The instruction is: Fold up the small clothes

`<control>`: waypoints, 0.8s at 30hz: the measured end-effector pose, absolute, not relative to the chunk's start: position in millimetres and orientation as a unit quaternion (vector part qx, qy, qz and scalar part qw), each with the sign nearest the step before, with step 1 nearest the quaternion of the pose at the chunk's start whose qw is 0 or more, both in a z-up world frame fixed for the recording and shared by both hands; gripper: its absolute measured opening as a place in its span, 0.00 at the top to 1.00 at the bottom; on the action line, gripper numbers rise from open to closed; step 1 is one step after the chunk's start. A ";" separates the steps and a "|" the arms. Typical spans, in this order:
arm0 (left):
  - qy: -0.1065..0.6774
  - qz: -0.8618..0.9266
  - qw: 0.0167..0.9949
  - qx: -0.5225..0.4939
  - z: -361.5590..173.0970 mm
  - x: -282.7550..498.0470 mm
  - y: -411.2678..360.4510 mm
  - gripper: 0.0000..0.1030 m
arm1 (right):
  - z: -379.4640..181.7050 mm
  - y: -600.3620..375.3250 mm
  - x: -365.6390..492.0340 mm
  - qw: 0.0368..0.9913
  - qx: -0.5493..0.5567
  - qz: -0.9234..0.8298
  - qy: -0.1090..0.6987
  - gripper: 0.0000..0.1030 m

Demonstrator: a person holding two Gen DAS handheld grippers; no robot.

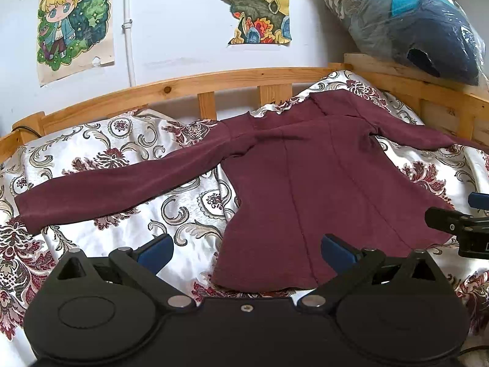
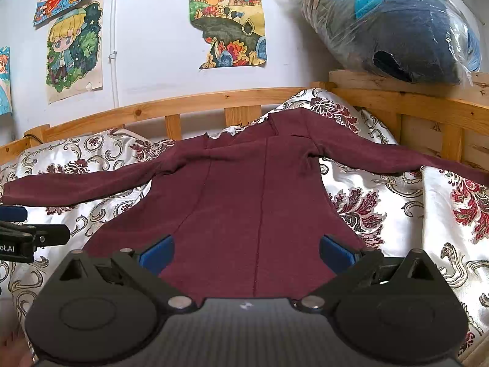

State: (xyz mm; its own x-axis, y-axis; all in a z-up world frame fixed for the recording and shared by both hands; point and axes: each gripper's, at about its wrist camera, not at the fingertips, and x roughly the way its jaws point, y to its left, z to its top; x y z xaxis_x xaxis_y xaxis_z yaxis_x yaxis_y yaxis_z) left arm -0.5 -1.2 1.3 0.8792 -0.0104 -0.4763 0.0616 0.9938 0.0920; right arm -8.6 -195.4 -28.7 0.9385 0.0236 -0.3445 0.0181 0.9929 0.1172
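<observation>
Left wrist view
Garment: a maroon long-sleeved top (image 1: pixel 321 183) lies flat on the floral satin bedspread (image 1: pixel 101 140), neck toward the wooden bed rail (image 1: pixel 171 87), hem toward the camera, both sleeves spread out sideways.
Left gripper (image 1: pixel 246 249): wide open and holding nothing; its blue fingertips (image 1: pixel 156 249) sit just short of the hem, one over bare bedspread, the other over the hem's left part.
Left sleeve (image 1: pixel 116 189): stretched out well away from the body of the top, cuff near the left edge.
Other tool: the right gripper (image 1: pixel 458 223) shows at the right edge, beside the hem's right corner.

Right wrist view
Garment: the same top (image 2: pixel 244 198) fills the middle, its seams running toward the collar; the right sleeve (image 2: pixel 382 156) reaches out to the rail.
Right gripper (image 2: pixel 246 252): spread wide, empty, both fingertips (image 2: pixel 334 252) above the hem cloth; whether they touch it I cannot tell.
Backdrop: drawings (image 2: pixel 75 52) on the wall and a bagged bundle (image 2: pixel 397 27) on the ledge, clear of the work.

Step in hand (judgement)
Stage: the top looks laid out and not yet folded, so the first fold is ahead.
Grip: pinch only the top's cloth, not the slippery bedspread beneath; take each hold at an edge or corner.
Fold: bring each sleeve in across the body first, keeping the two tools level so the edge stays straight.
Risk: the satin may slide and drag the top askew; lift, do not drag.
</observation>
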 end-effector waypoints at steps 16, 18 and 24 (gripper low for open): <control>0.245 -0.018 0.968 0.053 1.3 -0.4 -1.4 0.01 | -23.1 -196.3 -8.8 0.983 0.059 0.001 0.176 0.00; 0.245 -0.018 0.968 0.052 1.3 -0.4 -1.1 0.01 | -21.1 -196.6 -9.1 0.983 0.059 0.001 0.176 0.00; 0.247 -0.017 0.967 0.053 0.3 -0.2 -0.1 0.01 | -30.6 -199.5 -7.4 0.983 0.061 -0.009 0.176 0.00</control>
State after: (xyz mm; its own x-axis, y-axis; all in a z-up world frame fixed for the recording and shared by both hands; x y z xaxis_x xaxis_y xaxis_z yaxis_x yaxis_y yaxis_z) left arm -0.2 -0.1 0.3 0.8772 -0.0066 -0.4800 0.0594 0.9937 0.0949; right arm -7.4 -199.5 -30.6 0.9382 0.0046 -0.3461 0.0382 0.9924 0.1168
